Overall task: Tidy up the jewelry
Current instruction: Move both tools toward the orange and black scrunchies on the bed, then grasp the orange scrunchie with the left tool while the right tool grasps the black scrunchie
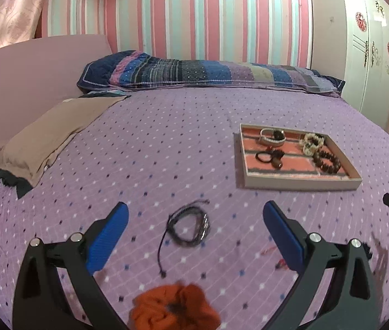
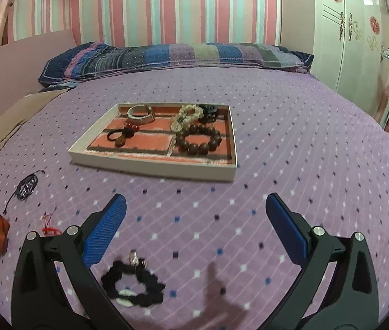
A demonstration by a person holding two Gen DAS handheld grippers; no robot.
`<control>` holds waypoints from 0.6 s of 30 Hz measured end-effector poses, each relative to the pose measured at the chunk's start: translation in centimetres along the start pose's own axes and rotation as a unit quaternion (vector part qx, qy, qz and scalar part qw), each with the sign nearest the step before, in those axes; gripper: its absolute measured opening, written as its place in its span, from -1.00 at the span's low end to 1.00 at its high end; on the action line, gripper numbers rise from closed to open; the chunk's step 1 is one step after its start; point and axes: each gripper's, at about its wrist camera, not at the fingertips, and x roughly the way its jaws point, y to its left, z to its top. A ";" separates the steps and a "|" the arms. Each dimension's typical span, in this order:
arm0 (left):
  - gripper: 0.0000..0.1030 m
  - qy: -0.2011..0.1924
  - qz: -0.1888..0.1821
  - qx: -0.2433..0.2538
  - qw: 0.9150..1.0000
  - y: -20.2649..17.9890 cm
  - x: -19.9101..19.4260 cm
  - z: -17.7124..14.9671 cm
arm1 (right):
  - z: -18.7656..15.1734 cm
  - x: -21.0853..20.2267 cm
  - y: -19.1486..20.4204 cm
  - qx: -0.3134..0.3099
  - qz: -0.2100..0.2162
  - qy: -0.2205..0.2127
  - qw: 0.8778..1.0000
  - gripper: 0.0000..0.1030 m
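Left gripper (image 1: 196,220), jaws spread wide and empty, hangs over the cord bracelet (image 1: 189,227) lying dead centre between them, closer than the right gripper (image 2: 196,211), likewise spread empty.

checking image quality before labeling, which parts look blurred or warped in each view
Left wrist view: the orange scrunchie at the bottom is smeared, the tray stays sharp, and the striped wall bows from fisheye. Right wrist view: the black scrunchie is soft, with a dark shadow beside it on the bedspread.
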 end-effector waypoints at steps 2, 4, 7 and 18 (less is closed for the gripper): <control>0.87 0.002 0.002 0.000 1.000 0.3 -0.2 -1.2 | -0.8 -0.1 0.2 0.003 -0.009 0.002 1.000 0.92; 0.87 0.006 -0.001 0.001 1.000 0.8 -0.3 -2.7 | -2.0 -0.2 0.5 0.002 -0.016 0.003 1.000 0.92; 0.87 0.017 0.000 -0.006 1.000 1.5 -0.2 -4.5 | -3.7 0.0 0.9 0.000 -0.025 0.009 1.000 0.92; 0.87 0.059 -0.014 -0.018 0.998 1.4 1.5 -9.0 | -7.2 1.1 2.8 -0.032 -0.050 0.036 0.998 0.91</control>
